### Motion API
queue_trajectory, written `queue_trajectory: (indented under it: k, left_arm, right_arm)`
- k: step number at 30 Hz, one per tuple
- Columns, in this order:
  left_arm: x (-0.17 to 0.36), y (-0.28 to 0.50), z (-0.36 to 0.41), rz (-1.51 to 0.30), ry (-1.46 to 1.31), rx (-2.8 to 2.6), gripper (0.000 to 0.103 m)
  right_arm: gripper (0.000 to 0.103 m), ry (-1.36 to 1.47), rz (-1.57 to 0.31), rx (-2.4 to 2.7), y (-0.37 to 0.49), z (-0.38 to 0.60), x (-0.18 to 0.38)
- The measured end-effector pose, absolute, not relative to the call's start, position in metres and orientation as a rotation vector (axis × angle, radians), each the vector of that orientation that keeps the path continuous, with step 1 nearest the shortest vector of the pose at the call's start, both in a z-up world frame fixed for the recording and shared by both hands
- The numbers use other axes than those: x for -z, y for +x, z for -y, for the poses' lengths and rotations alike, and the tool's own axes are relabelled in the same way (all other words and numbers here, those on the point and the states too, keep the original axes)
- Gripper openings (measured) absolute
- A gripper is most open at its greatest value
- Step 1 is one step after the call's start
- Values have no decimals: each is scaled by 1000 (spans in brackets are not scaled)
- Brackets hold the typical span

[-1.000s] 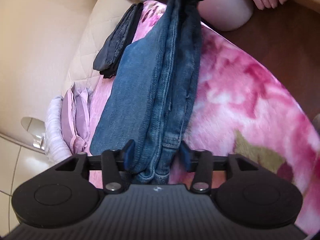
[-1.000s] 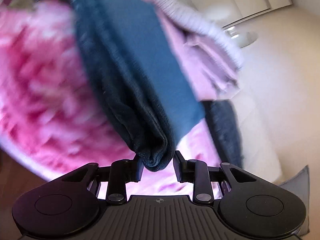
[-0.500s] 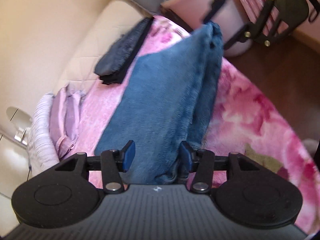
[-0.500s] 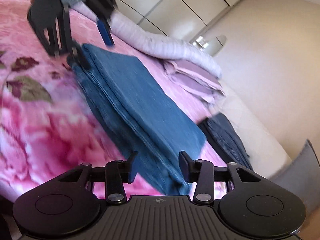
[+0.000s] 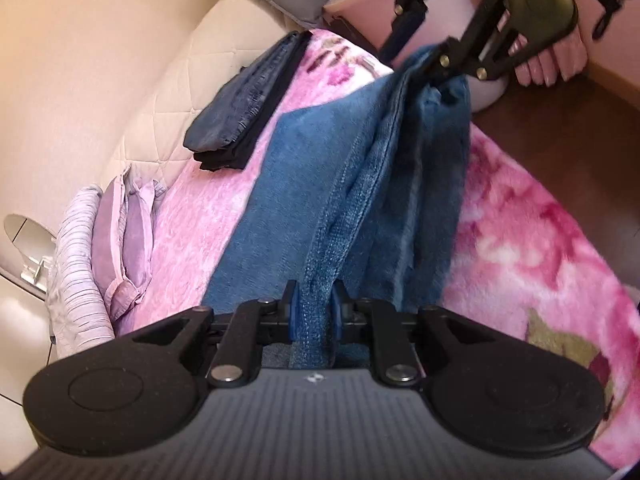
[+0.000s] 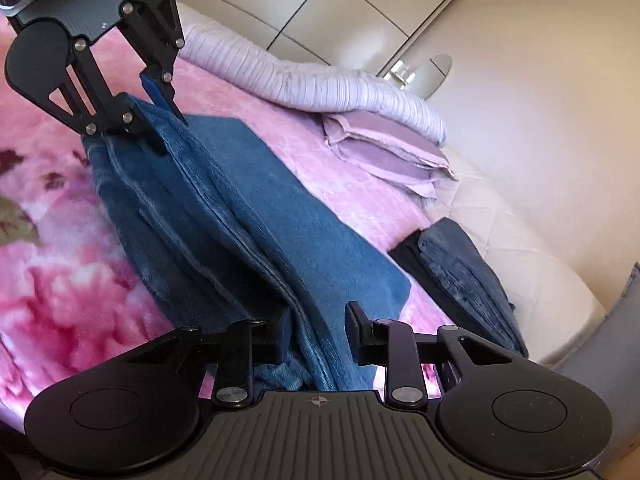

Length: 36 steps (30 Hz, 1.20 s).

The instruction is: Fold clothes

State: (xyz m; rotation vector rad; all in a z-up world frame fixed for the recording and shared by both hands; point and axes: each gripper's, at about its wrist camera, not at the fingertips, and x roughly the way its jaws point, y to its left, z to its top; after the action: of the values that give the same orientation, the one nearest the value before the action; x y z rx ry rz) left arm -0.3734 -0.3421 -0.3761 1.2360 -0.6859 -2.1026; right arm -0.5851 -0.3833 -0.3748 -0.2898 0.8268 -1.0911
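Currently the left tool [image 5: 313, 314] is pinched tight on a seam edge of the blue jeans [image 5: 320, 184], while the right tool [image 6: 318, 334] stands spread, its fingers straddling the other end of the denim without squeezing it. The jeans lie lengthwise-folded along the middle of the frame on the pink floral blanket [image 5: 532, 248] of the bed, with a dark folded stack [image 5: 244, 100] in the upper left of the left wrist view and lilac pillows [image 6: 388, 152] at upper right of the right wrist view. The likely risk is that only a top layer is held on the left, so lifting could peel the fold apart; an unclosed right tool might let its end slide off skewed. No brand, label or legible writing shows; only a small emblem on each tool body.
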Motion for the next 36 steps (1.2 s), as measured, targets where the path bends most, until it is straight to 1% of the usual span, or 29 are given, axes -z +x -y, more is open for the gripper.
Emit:
queue_trajectory:
  k: [2,4,6,10,12,14,17,19,20,21,23,24,27,29,30,32,33,34,36]
  left_arm:
    - [387,-373,338,720,1262,2085,15]
    - [401,-372,330,803,1289,2050,12]
    - [397,-371,333,767,1266,2054,12]
    - [390,-368,337,697,1220,2060,16]
    - [387,-367,340,662,1196,2062,16]
    - [383,-366,342,627,1173,2064,16]
    - [378,-365,345,583,1143,2065,16]
    - [384,-368,342,630,1173,2048,15]
    - [388,-370,339,665,1191,2033,15]
    - [393,-371,336,706,1208,2013,15]
    - [404,-373,331,791,1242,1970,14]
    - [410,-374,328,836,1259,1947,14]
    - [424,-372,320,952,1285,1895,13]
    - [426,-370,317,986,1288,1884,13]
    - [426,-369,316,997,1288,1882,13]
    - [423,-364,313,986,1266,1885,15]
    - [420,-360,312,965,1246,1891,20]
    - [416,-354,309,930,1218,1904,27]
    - [408,-342,305,859,1162,1926,30]
  right_arm:
    - [28,-303,-849,1074,-582,376,381]
    - [28,-323,-866,1056,-578,366,389]
    - [28,-319,-892,1039,-577,362,397]
    - [29,-338,-902,1057,-579,363,398]
    - [33,-373,-927,1074,-579,368,399]
    - [33,-384,-960,1066,-583,373,401]
    - [32,-440,-940,1154,-596,380,397]
    - [32,-463,-920,1192,-602,384,394]
    - [30,-470,-919,1192,-603,384,395]
    - [23,-496,-934,1182,-601,384,399]
    - [15,-516,-961,1168,-599,384,407]
    - [13,-494,-968,1165,-600,385,410]
    - [14,-462,-998,1138,-599,382,424]
    - [14,-460,-1013,1131,-602,379,430]
    - [17,-459,-1020,1129,-603,377,432]
    - [17,-457,-1021,1142,-605,370,430]
    - [17,-453,-1018,1150,-606,367,427]
    - [18,-441,-998,1157,-607,362,424]
    - [19,-429,-964,1167,-608,348,418]
